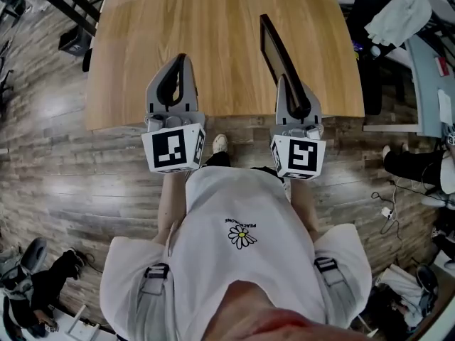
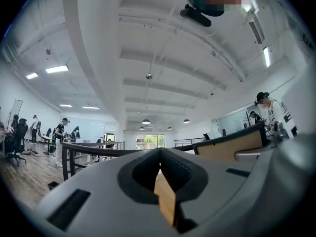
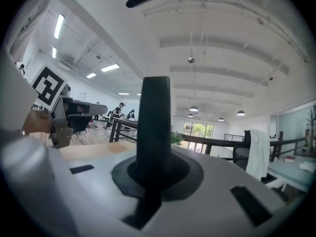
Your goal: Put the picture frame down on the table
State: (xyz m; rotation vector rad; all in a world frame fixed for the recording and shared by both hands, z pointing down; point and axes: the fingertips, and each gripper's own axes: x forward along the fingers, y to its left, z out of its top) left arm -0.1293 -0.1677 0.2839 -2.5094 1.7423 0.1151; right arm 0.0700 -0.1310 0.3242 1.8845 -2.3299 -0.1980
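Right gripper (image 1: 286, 82): jaws clamped on the picture frame (image 1: 273, 42), a dark slab held on edge between the pads and running toward 11 o'clock over the table (image 1: 178, 20).
Contact between frame and wood: cannot tell.
Judgement: carry done, frame over the top; left to do are lowering it, laying it down and releasing.
Left gripper (image 1: 182, 62): at 9 o'clock of the right one, jaws pressed together on nothing, tips over the near table edge.
Bare tabletop ahead, nothing blocking.
Off the table: black stand (image 1: 71, 41) at 10 o'clock, heaped clothes (image 1: 398, 9) at 2 o'clock, both well apart.
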